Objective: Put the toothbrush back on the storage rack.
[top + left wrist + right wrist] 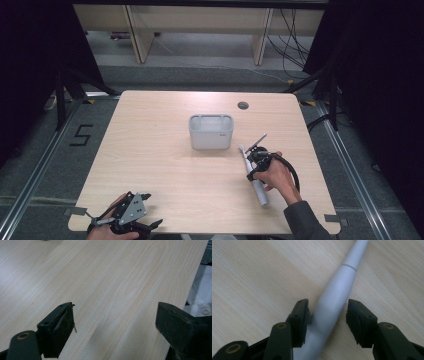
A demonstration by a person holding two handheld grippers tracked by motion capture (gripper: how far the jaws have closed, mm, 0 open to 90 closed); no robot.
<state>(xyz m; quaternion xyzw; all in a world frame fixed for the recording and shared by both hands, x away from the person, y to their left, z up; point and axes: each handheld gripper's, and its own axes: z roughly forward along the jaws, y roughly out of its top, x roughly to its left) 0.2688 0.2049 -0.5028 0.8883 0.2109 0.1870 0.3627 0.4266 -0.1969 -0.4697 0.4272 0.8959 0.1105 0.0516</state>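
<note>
Toothbrush [334, 295], flat on tabletop [165, 170], between parted right tool [327, 312] jaws, one pad touching: uneven closing could roll it away; left tool [115, 322] apart, idle.

Left gripper [115, 322] jaws wide, right gripper [327, 315] half-open, lowered

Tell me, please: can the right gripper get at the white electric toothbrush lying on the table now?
Probably yes: the right gripper already straddles the toothbrush handle, one pad touching or nearly touching it, the other a little apart, with only bare table around.
</note>
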